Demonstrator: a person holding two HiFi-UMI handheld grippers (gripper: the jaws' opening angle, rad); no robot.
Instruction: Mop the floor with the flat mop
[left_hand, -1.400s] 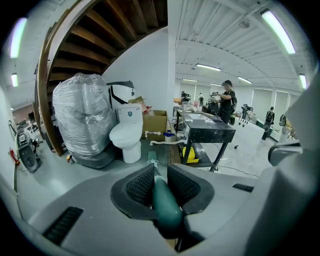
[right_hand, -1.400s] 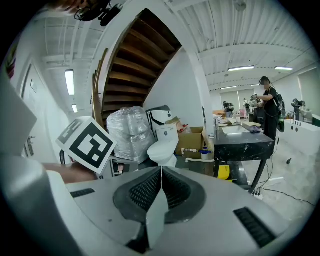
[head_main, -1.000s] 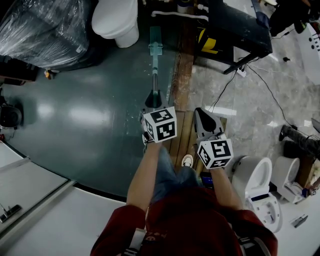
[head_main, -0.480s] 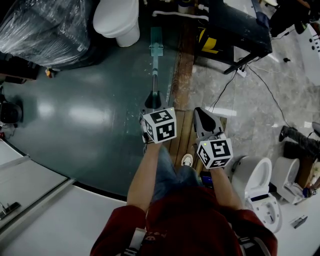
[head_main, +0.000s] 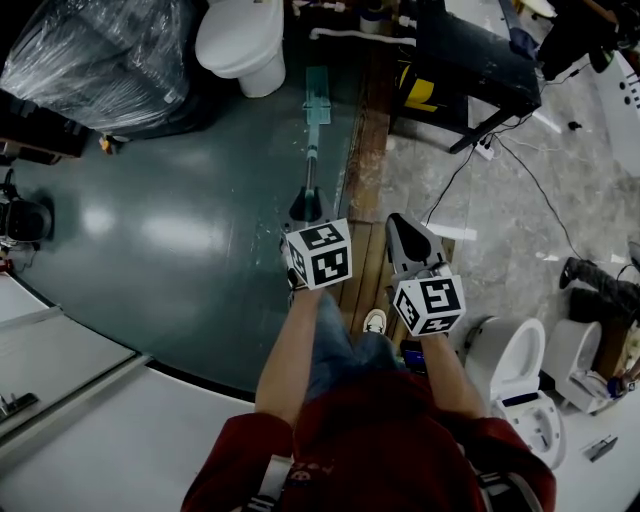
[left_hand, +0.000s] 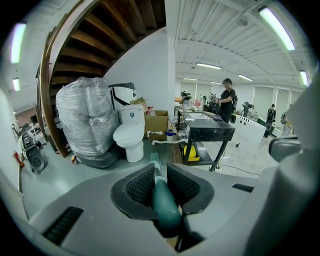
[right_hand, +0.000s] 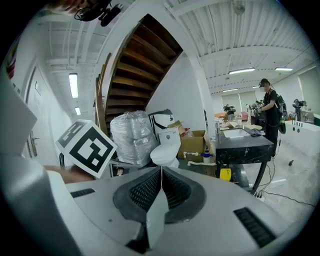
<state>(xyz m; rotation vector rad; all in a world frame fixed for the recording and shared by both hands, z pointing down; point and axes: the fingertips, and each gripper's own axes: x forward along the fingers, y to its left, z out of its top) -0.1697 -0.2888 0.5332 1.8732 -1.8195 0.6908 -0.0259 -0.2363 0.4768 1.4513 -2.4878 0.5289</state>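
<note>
Left gripper (head_main: 306, 206): just above centre of the head view, its jaws clamped from both sides on the dark teal grip of the long-handled flat mop (left_hand: 164, 202), with the ribbed pads pressing on it.
Flat mop: its thin pole (head_main: 311, 150) runs from the left gripper straight up the frame to the pale green rectangular mop head (head_main: 318, 88), which lies flat on the floor in the upper middle.
Right gripper (head_main: 404, 234): right of centre, beside the left one but apart from it. Its jaws (right_hand: 161, 187) are pressed together with only a thin seam between them and nothing held (it has no part in holding the mop).
Floor (head_main: 180, 230): glossy dark green, filling the left and centre of the head view; the mop head rests near its right edge.
Wooden plank strip (head_main: 365, 160): runs up the frame just right of the pole, between the green floor and the grey marbled tiles.
White toilet (head_main: 240, 40): upper left of centre, close to the left of the mop head.
Plastic-wrapped bundle (head_main: 90, 60): top left corner, next to that toilet.
Black table (head_main: 470, 50): upper right, standing on the tiles.
Second white toilet (head_main: 510, 360): lower right, beside the person's right arm.
Person: red sleeves at the bottom edge, one pale shoe (head_main: 375, 322) on the planks between the two grippers.
</note>
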